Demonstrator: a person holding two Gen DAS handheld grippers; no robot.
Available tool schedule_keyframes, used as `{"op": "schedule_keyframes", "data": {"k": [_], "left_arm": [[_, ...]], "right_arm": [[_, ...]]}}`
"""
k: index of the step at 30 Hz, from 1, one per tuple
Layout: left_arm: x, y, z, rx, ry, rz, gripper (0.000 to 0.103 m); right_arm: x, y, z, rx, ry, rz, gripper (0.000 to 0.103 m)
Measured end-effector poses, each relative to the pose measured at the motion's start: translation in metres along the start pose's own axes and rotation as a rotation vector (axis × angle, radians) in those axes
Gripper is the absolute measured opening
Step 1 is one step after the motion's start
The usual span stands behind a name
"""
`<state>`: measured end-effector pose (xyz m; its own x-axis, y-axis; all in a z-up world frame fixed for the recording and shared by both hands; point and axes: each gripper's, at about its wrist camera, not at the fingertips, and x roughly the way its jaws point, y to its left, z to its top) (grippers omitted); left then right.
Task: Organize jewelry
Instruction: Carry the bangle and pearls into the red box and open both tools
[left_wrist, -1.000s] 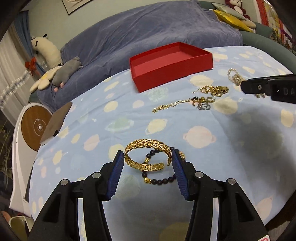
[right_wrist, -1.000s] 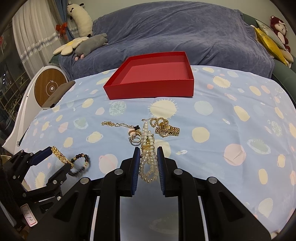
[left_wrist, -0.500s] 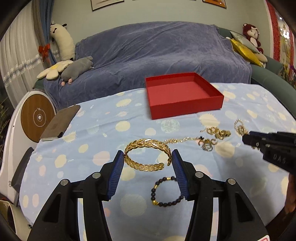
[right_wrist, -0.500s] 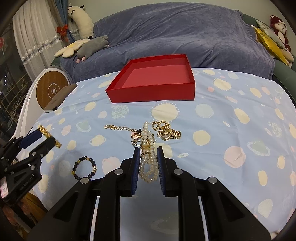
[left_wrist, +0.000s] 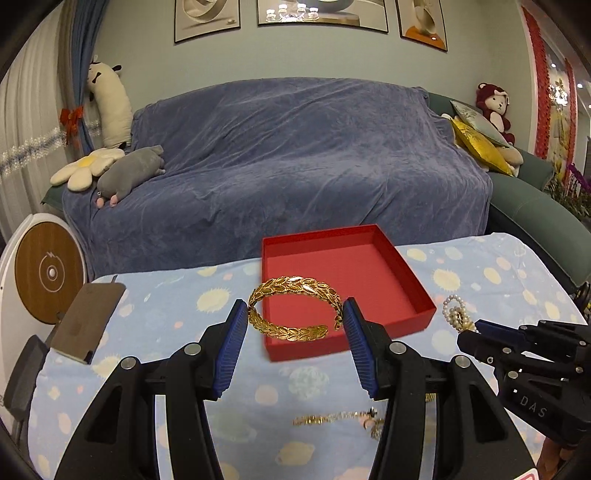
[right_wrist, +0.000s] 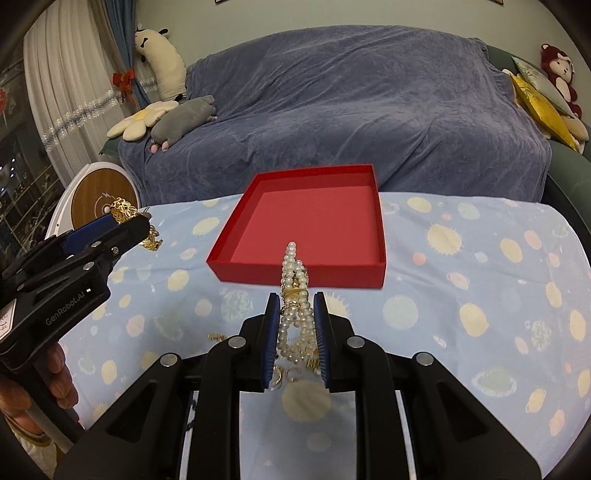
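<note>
Left gripper (left_wrist: 293, 319): clamped on gold leaf bangle (left_wrist: 293, 312), held above near-left corner of red box (left_wrist: 417, 295); right gripper (right_wrist: 295, 325): closed on pearl bracelet (right_wrist: 293, 291), raised before box; gold chain (left_wrist: 332, 419) on planet-print cloth (left_wrist: 166, 306)

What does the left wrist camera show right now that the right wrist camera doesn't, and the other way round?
Only the left wrist view shows the framed pictures on the wall and the whole gold leaf bangle held in the left gripper.

Only the right wrist view shows the pearl bracelet close up, clamped in the right gripper, and the person's hand.

Both show the empty red box, the planet-print cloth and the blue-covered sofa.
</note>
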<state>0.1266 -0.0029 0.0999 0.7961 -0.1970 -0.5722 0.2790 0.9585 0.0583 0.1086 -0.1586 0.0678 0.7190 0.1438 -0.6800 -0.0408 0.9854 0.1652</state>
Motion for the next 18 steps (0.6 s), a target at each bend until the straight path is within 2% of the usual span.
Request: {"op": "schedule_keyframes", "data": {"k": [3,7,18], "left_arm": [[0.03,0.0,0.021,-0.008,0.006,-0.018,0.05],[0.076,0.001,0.041,-0.025,0.011,-0.002,0.051],[0.192,-0.002,0.069,-0.044,0.078,0.013,0.051]], "right_arm": [[0.02,-0.008,0.03,0.001,-0.01,-0.007,0.018],[0.058,-0.018,0.063,0.012,0.006,-0.014,0.018],[0.171,-0.051,0.116,0.085,0.092,-0.041,0.018]]}}
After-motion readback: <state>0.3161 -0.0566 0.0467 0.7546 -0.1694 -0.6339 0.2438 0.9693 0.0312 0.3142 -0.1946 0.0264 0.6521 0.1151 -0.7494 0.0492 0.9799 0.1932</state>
